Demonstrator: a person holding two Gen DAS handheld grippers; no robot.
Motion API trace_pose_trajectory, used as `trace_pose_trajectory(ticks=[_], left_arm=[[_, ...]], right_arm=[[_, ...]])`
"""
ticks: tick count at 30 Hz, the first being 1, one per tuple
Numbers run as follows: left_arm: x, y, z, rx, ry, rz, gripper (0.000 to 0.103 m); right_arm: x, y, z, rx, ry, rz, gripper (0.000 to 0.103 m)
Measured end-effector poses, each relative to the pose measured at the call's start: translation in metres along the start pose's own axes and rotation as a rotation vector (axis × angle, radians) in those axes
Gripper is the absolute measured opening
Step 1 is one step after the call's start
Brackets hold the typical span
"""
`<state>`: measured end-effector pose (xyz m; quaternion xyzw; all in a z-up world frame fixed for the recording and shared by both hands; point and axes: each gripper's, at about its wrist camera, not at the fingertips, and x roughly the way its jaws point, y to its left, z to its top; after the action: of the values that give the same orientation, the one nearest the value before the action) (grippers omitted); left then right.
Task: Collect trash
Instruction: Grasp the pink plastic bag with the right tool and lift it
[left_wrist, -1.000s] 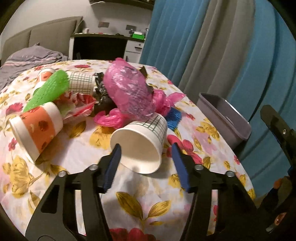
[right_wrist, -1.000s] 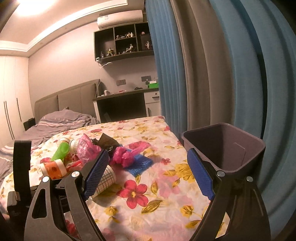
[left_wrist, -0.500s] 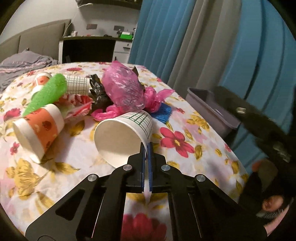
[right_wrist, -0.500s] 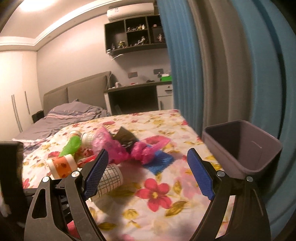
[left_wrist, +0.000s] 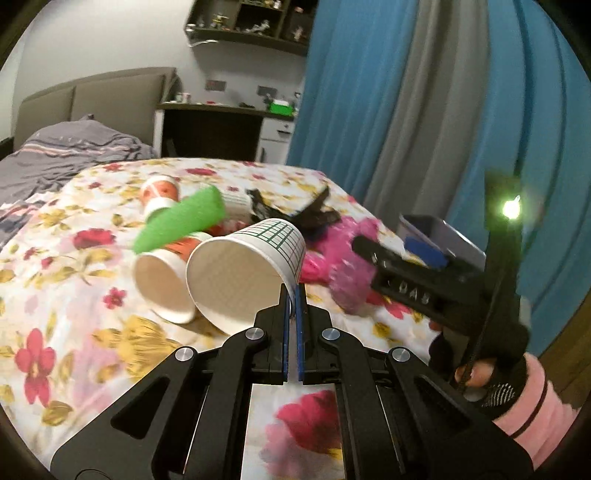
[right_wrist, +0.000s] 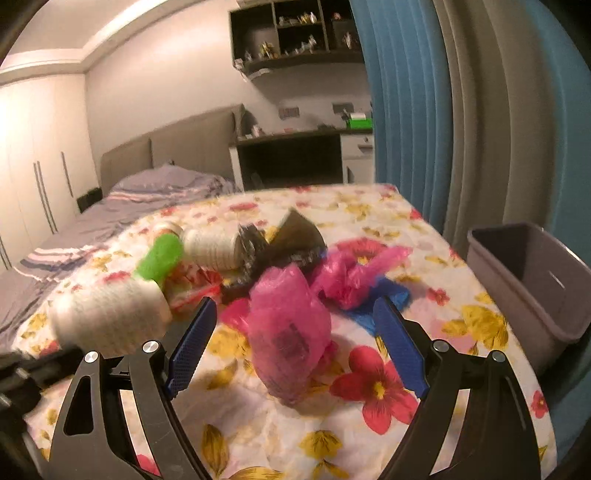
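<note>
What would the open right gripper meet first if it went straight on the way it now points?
Most likely the crumpled pink plastic bag, lying on the floral tablecloth between the right gripper fingers' line; depth is blurred.

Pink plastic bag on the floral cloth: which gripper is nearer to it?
Right. The right gripper is open around the pink plastic bag; the left gripper grips the paper cup beside it.

Left hand-held gripper (left_wrist: 293, 299): jaws went from wide apart to clamped on checked paper cup (left_wrist: 245, 273) rim.
Checked paper cup: lifted off bed (left_wrist: 74, 332).
Right hand-held gripper (right_wrist: 295, 347): advanced to straddle pink bag (right_wrist: 288, 332).
</note>
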<state>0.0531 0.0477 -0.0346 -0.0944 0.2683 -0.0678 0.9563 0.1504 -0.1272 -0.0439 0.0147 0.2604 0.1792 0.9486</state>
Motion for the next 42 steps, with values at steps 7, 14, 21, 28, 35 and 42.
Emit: trace_pose_trajectory(ticks=[7, 14, 21, 28, 35, 42], left_arm=[[-0.002, 0.010, 0.001, -0.024, -0.011, 0.003, 0.002], [-0.001, 0.009, 0.000, -0.021, -0.008, 0.003, 0.002], [0.001, 0.010, 0.000, -0.020, -0.005, 0.011, 0.002], [0.002, 0.006, 0.001, -0.020, 0.000, 0.015, 0.002], [-0.001, -0.003, 0.002, -0.011, -0.012, 0.024, 0.002], [-0.005, -0.009, 0.003, -0.011, -0.030, 0.033, 0.002]], right_arm=[[0.011, -0.001, -0.003, 0.007, 0.045, 0.004, 0.080], [0.029, -0.001, -0.001, 0.008, 0.110, 0.016, 0.058], [0.028, 0.000, -0.005, -0.002, 0.134, 0.041, 0.018], [-0.008, -0.003, -0.012, -0.010, 0.079, 0.074, 0.011], [-0.046, -0.011, -0.012, -0.002, 0.008, 0.074, 0.011], [-0.064, -0.013, -0.008, -0.006, -0.022, 0.067, 0.011]])
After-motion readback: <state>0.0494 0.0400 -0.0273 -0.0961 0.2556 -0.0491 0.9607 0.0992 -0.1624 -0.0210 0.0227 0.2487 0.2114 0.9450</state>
